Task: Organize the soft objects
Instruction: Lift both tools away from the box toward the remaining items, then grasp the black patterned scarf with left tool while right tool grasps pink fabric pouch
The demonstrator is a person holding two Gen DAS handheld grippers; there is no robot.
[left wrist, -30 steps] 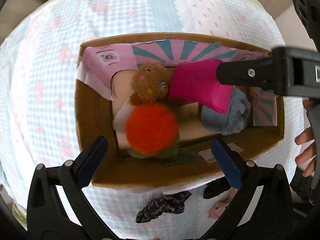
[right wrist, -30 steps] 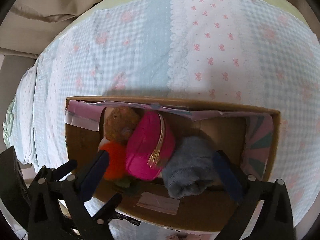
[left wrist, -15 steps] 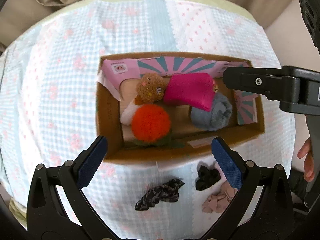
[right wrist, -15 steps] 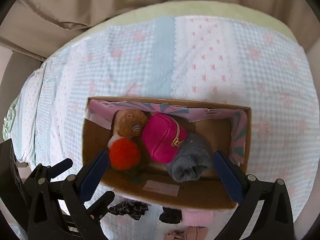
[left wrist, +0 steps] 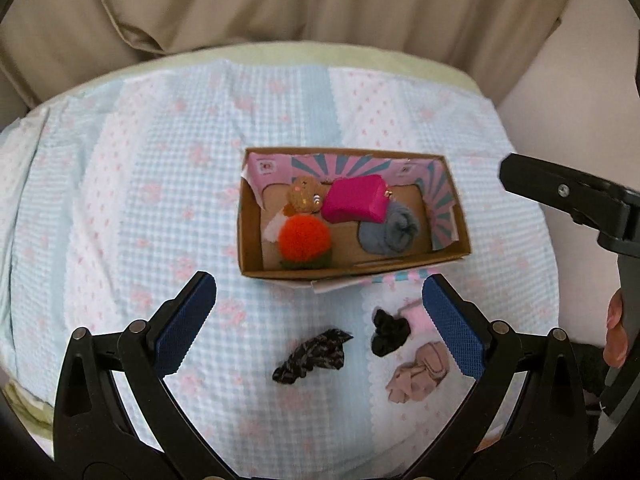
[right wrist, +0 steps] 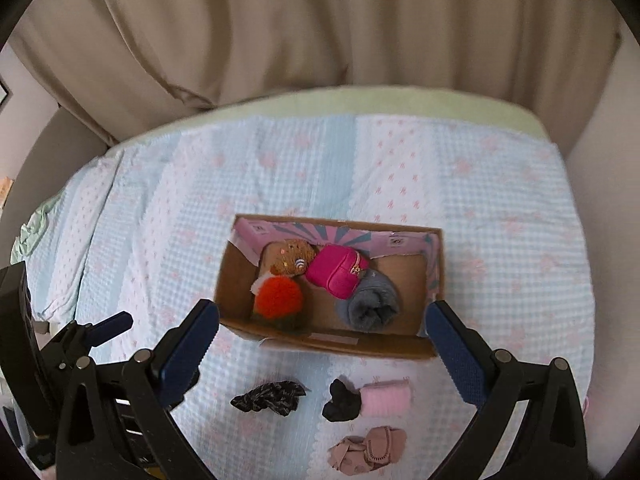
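- Scrunchies and small cloth pieces lie loose on the bedspread (right wrist: 400, 168), at about 6 o'clock from the cardboard box (right wrist: 236, 312), and we judge them the things left to pack.
- Our left gripper (left wrist: 316, 322) and right gripper (right wrist: 322, 346) both hang above the bed with jaws wide apart and nothing between them.
- Inside the box sit an orange pompom (right wrist: 278, 298), a brown plush (right wrist: 290, 261), a magenta pouch (right wrist: 338, 274) and a rolled grey cloth (right wrist: 370, 304); its 3 o'clock end shows bare floor.
- Nearest the left jaws is the patterned dark scrunchie (left wrist: 312, 356); the black scrunchie (right wrist: 341, 402) touches a pink roll (right wrist: 386, 398), with a beige scrunchie (right wrist: 366, 450) just beyond at 6 o'clock.
- For a clean pick we would come straight down over one piece, straddle its bulk, and close on the fabric alone, not the bedspread under it.
- We would take the black scrunchie from its 9 o'clock side so the pink roll stays out of the jaws.
- Each piece is best dropped into the bare 3 o'clock end.
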